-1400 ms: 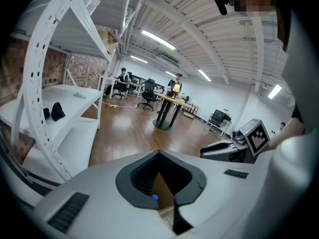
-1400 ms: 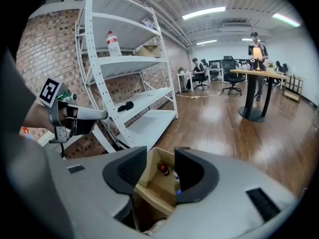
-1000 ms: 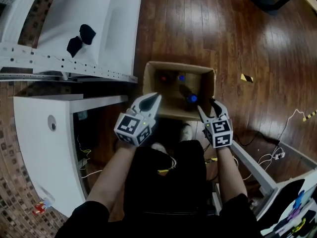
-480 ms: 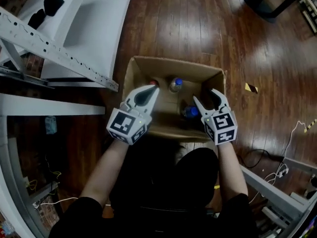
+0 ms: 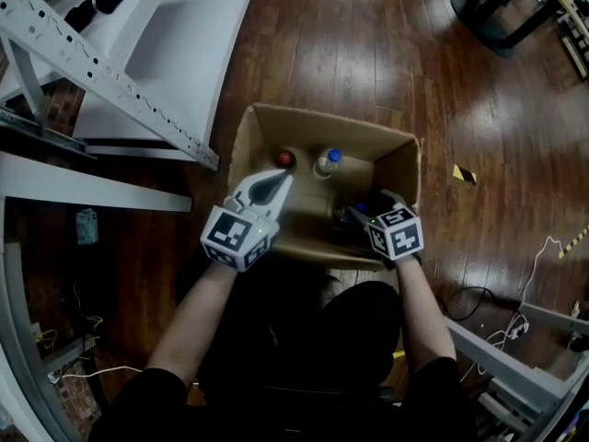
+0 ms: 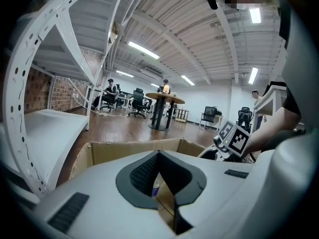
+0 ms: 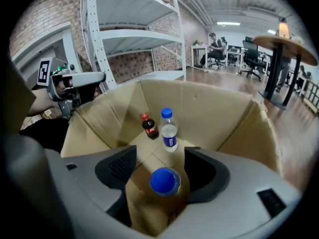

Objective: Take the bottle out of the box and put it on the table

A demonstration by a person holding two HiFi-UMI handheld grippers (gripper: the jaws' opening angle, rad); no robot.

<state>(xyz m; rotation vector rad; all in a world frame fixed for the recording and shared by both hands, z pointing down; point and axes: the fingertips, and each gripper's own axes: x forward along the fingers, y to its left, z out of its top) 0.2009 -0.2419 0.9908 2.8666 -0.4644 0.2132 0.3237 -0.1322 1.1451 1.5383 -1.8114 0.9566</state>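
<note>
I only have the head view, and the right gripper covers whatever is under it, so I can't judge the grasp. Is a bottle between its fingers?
Observer: Yes, the blue-capped bottle stands between the right gripper's opening fingers, not yet gripped.
Operator: Are the other two upright?
Observer: Yes, the clear water bottle and the dark red-capped bottle both stand near the cardboard box's far wall.
Operator: And my other hand?
Observer: The left gripper is shut, nothing held.

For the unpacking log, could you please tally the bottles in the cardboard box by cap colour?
Blue-capped bottles: 2
Red-capped bottle: 1
Total: 3
</note>
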